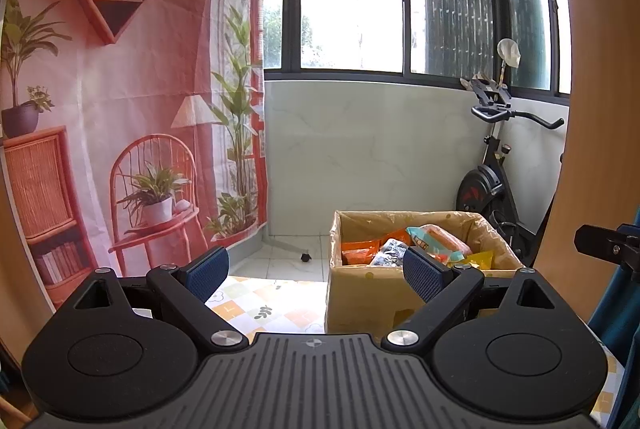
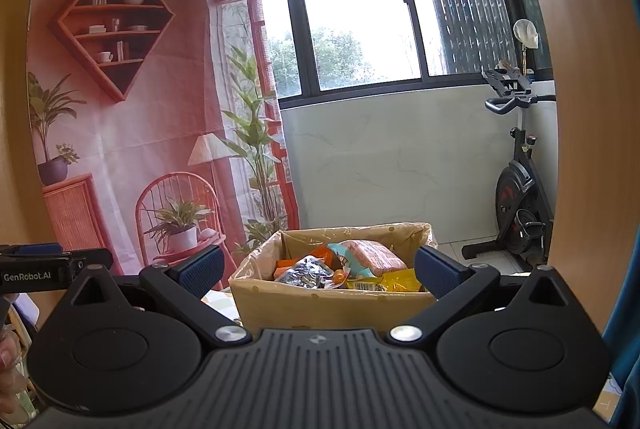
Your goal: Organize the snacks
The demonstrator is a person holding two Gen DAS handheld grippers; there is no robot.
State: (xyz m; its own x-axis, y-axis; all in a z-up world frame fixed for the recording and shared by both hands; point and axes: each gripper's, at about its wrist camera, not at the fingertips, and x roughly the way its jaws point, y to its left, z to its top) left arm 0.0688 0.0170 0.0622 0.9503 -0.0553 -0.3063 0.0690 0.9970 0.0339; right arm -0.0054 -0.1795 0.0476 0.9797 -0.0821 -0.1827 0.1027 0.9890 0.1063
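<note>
Left gripper [image 1: 316,275]: blue-padded fingers [image 1: 208,271] spread wide, with nothing between them and nothing touching the pads. It hangs above a tabletop [image 1: 256,305] covered in a checked, floral-print cloth. Right gripper [image 2: 318,269]: fingers [image 2: 200,269] likewise spread wide and bare, framing the cardboard box [image 2: 328,305] that stands just ahead of it.

The cardboard box sits on the tabletop with its flaps open. In the left wrist view it lies to the right of centre, behind the right-hand finger. The snacks are inside it, piled loosely: an orange packet [image 1: 358,253], a dark patterned packet [image 2: 306,271], a pink wrapped pack with a teal end [image 2: 370,255], and a yellow packet [image 2: 390,281]. Neither gripper touches the box or its contents.

At the left edge of the right wrist view, part of the left gripper's body shows, labelled "GenRobot.AI".

Background: a printed pink backdrop [image 2: 132,117] showing shelves and plants, a dark-framed window [image 2: 352,17], and an exercise bike [image 2: 520,185] on the tiled floor.
</note>
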